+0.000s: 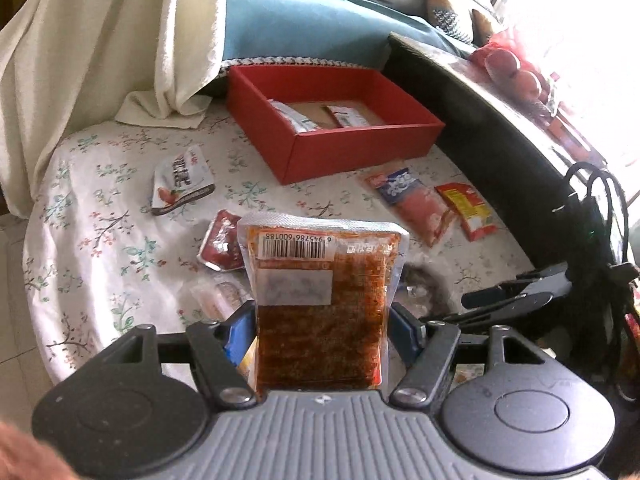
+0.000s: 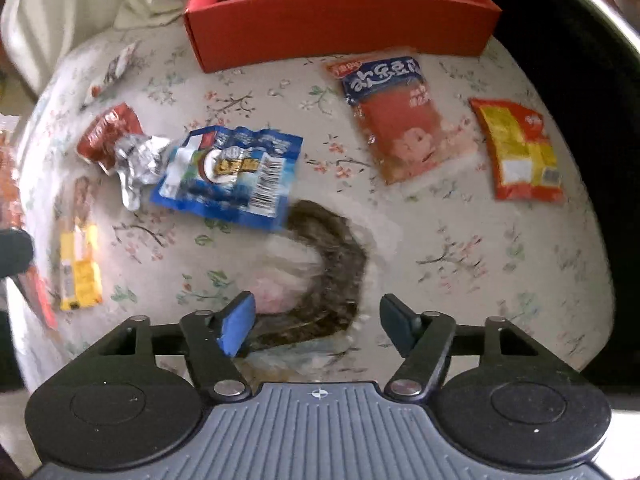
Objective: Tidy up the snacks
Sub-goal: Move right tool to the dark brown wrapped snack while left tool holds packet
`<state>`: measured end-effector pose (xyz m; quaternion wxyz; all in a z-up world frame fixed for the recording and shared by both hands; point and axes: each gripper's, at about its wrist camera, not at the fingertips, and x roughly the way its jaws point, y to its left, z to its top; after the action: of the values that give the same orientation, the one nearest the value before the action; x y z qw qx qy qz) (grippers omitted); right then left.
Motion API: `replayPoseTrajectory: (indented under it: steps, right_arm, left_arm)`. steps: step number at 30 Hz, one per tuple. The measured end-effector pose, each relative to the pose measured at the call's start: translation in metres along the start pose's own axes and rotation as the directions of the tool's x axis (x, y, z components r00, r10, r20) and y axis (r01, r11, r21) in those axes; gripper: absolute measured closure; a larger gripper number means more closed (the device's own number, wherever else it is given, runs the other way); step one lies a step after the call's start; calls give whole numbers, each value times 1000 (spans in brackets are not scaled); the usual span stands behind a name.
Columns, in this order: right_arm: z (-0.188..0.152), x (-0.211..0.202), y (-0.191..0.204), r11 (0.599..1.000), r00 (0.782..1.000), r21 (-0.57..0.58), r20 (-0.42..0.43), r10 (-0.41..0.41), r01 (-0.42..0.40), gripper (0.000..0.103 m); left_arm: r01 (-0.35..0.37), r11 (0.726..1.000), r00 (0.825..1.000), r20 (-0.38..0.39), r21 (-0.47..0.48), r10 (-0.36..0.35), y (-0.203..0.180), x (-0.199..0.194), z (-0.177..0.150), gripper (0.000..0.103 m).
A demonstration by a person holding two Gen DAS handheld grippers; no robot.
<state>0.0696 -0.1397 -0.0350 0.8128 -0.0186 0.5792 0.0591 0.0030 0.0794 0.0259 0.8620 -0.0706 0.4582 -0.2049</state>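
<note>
Your left hand-held gripper (image 1: 322, 330): pinching a spicy strip packet (image 1: 320, 300). Your right hand-held gripper (image 2: 316, 326): spread, empty, above floral tabletop (image 2: 480, 248). Red box (image 1: 360, 148): two packets inside.

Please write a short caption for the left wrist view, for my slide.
Left gripper holds a clear spicy-snack pack above the floral tablecloth, facing the red box.

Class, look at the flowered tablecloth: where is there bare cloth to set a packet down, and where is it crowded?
Bare: between the red box and the blue packet, and the cloth right of the brown patch, below the yellow-red packet. Crowded: the left side, where the blue packet, a foil wrapper and a red packet overlap.
</note>
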Motion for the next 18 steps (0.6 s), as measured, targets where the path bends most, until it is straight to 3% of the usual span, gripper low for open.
replayPoseTrajectory:
  steps: [3,6,9,11,13,15,16,18]
  right_arm:
    - [-6,2,7,990,999,135,25,30,-33,16]
    - [-14,7,24,989,999,143,42,-34,28,9]
    - [-22,18,30,991,997,109,9,-75,73,8]
    - [-25,15,18,992,999,116,-2,-47,47,13]
    - [-26,11,10,994,997,82,-21,-69,70,17]
    - [-28,8,4,996,996,22,-34,-84,85,36]
    - [-28,6,-1,999,998,16,-42,-44,44,47]
    - [-25,0,-7,999,997,20,-63,-41,42,52]
  left_arm:
    - [4,1000,1000,4,12,-4,-7,3,3,42]
    - [-14,1000,1000,-7,28,14,-14,10,3,42]
    - [-23,999,999,-23,32,24,-17,15,2,42]
    - [-27,999,999,-20,40,28,-18,15,2,42]
    - [-17,999,1000,-16,42,18,-19,13,2,42]
    - [-8,999,1000,-6,39,8,-19,10,2,42]
    - [-4,999,1000,-2,36,4,-18,9,2,42]
    - [13,999,1000,2,30,-13,-18,6,3,42]
